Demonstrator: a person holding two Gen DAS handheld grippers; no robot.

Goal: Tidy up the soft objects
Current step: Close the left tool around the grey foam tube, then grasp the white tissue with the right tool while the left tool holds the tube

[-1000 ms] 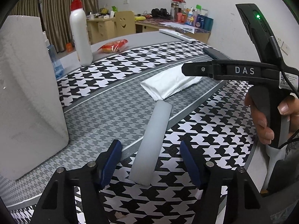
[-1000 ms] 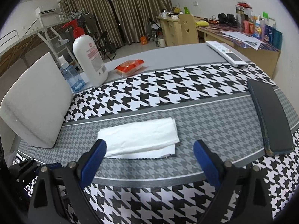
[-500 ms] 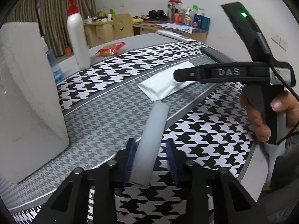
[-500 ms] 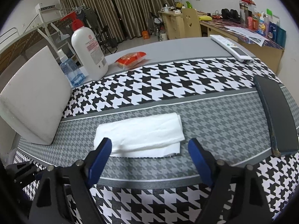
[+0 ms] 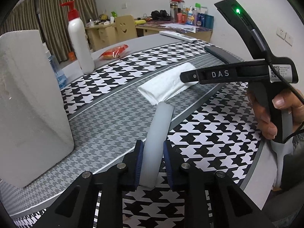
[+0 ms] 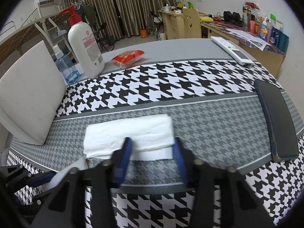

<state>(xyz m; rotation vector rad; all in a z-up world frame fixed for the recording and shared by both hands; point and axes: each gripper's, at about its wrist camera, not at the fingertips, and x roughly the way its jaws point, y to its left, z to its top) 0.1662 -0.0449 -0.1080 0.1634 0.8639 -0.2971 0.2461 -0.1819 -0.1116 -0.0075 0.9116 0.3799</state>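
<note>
- Lying on the houndstooth tablecloth (image 5: 117, 117), the pale foam roll (image 5: 155, 138) runs its long axis away from the left wrist camera, its far end pointing toward, and almost touching, the near end of the folded white towel (image 5: 167, 84).
- The left gripper (image 5: 152, 163) has its blue pads (image 5: 138, 163) closed against both sides of the roll near its close end, so it grips the roll.
- In the right wrist view the folded towel (image 6: 129, 134) lies with its long axis across the frame, left to right, on the grey band of the cloth.
- The right gripper (image 6: 152, 155) hangs over the towel's near edge, jaws apart and straddling its right half, holding nothing; the fingers are blurred.
- Risk, as I judge it: held by one end only, the soft roll could sag or swing when lifted and nudge the towel out of its fold.
- The right pads may catch only the top layer, so the towel would unfold on lifting.
- The two tools work close together and could bump.
- Further out stand a white foam block (image 5: 28, 102) at left, a pump bottle (image 5: 80, 43), a red snack packet (image 5: 114, 52) and a dark flat case (image 6: 275, 119).
</note>
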